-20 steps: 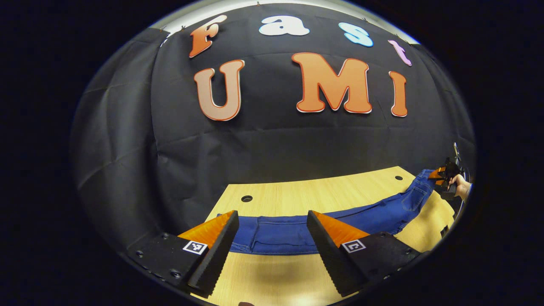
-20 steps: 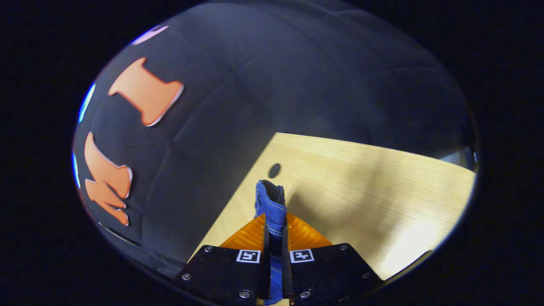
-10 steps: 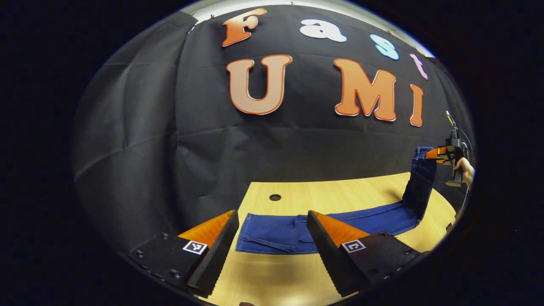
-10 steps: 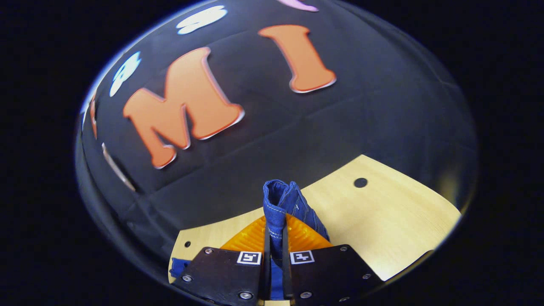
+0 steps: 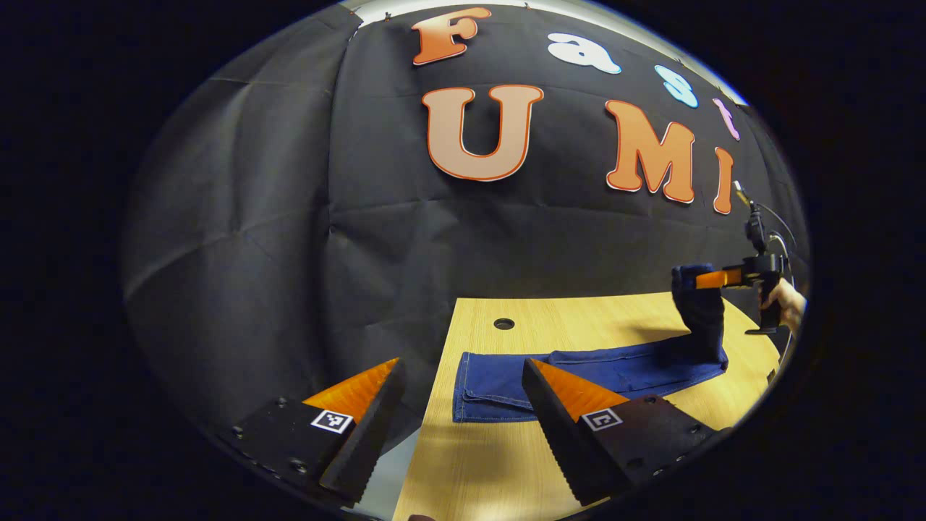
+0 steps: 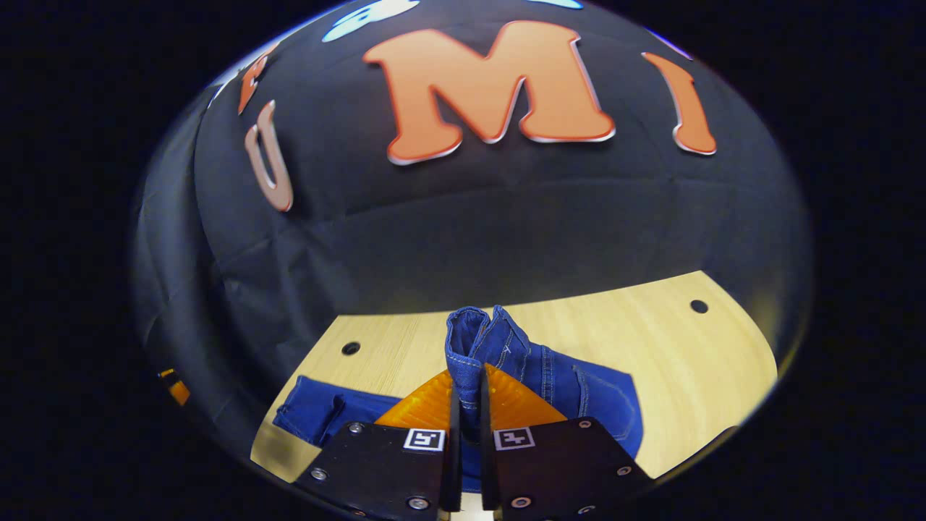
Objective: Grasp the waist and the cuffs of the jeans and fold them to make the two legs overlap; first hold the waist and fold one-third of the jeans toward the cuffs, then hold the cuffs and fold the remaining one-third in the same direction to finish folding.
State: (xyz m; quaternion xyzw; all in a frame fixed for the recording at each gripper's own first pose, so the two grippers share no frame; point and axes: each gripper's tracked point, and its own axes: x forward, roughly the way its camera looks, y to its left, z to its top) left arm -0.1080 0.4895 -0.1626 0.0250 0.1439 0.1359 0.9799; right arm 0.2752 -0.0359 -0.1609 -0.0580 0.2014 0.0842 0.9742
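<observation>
Two denim layers of the waist point(image 6: 474, 340) are clamped by the right gripper point(image 6: 466, 405) above the table point(image 6: 680, 362), the left gripper point(image 5: 463, 412) is held wide open near the cuffs point(image 5: 477, 383), and slippage is judged possible if the jeans point(image 5: 615, 365) drag.

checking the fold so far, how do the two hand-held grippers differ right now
The right hand-held gripper is shut on the jeans at the waist, holding it lifted off the table. The left hand-held gripper is open and holds nothing, near the flat cuffs. Both have orange fingers.
</observation>
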